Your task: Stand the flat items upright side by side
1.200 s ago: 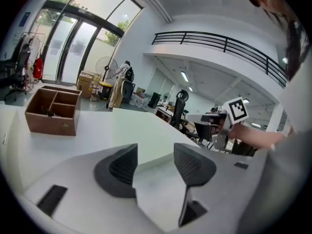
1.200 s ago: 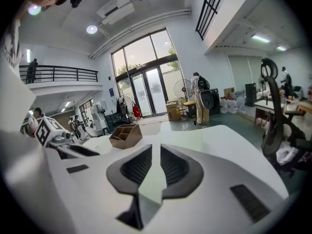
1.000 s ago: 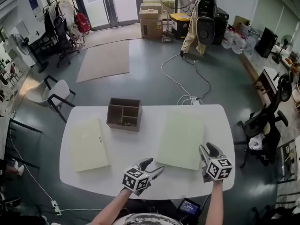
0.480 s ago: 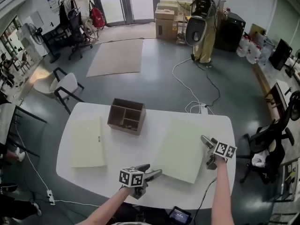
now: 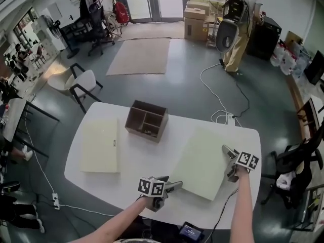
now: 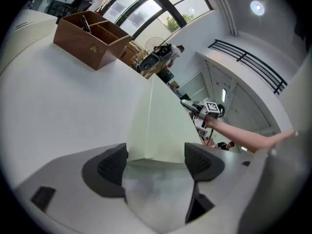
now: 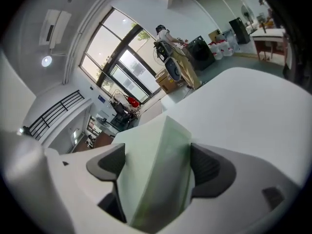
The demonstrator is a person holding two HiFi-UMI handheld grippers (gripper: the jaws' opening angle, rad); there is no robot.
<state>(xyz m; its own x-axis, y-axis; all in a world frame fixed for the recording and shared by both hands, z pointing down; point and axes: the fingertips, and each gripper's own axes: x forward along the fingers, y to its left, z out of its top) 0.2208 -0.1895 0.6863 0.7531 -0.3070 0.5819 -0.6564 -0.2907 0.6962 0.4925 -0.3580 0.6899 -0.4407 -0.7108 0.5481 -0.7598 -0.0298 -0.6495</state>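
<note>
Two pale flat items lie on the white table (image 5: 136, 168): one at the left (image 5: 99, 146), one at the right (image 5: 202, 162). My left gripper (image 5: 172, 185) is at the right item's near corner, which shows pale between its open jaws (image 6: 156, 160). My right gripper (image 5: 229, 162) is at that item's right edge, and the thick pale edge (image 7: 156, 174) lies between its open jaws (image 7: 156, 162). Both sets of jaws have just been opening. I see no pad pressing on the item. In the left gripper view my right gripper (image 6: 204, 110) shows beyond the item.
A brown wooden box with compartments (image 5: 147, 120) stands at the table's far side between the two items. Around the table are a white chair (image 5: 83, 84), a black office chair (image 5: 298, 161) and a cable (image 5: 217, 100). A person (image 5: 238, 24) stands far back.
Both grippers have come down to the right item: the left to its near corner, the right from the table's front edge up to its right edge. Both jaws stand wider.
</note>
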